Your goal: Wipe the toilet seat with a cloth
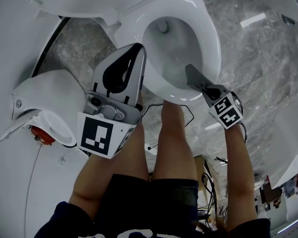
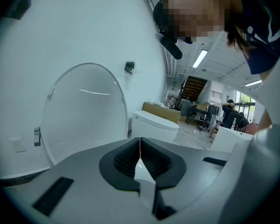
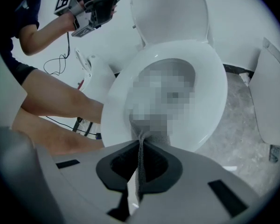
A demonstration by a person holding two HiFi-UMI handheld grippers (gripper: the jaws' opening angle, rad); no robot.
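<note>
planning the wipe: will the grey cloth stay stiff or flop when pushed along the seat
Probably floppy: the cloth is pinched thin in the right hand-held gripper and bunches beyond it. Likely light; its coarse texture should grip, not slide.

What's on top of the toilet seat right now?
A grey cloth lies on the toilet seat's front edge, pinched in the right gripper's shut jaws. The rest of the ring shows bare white. The strip of seat under the cloth is covered.

The head view looks steeply down on the seat (image 1: 212, 48), the right gripper view faces that same seat closely from its front rim, and the left gripper view looks level across the room past a raised lid (image 2: 84, 115).
</note>
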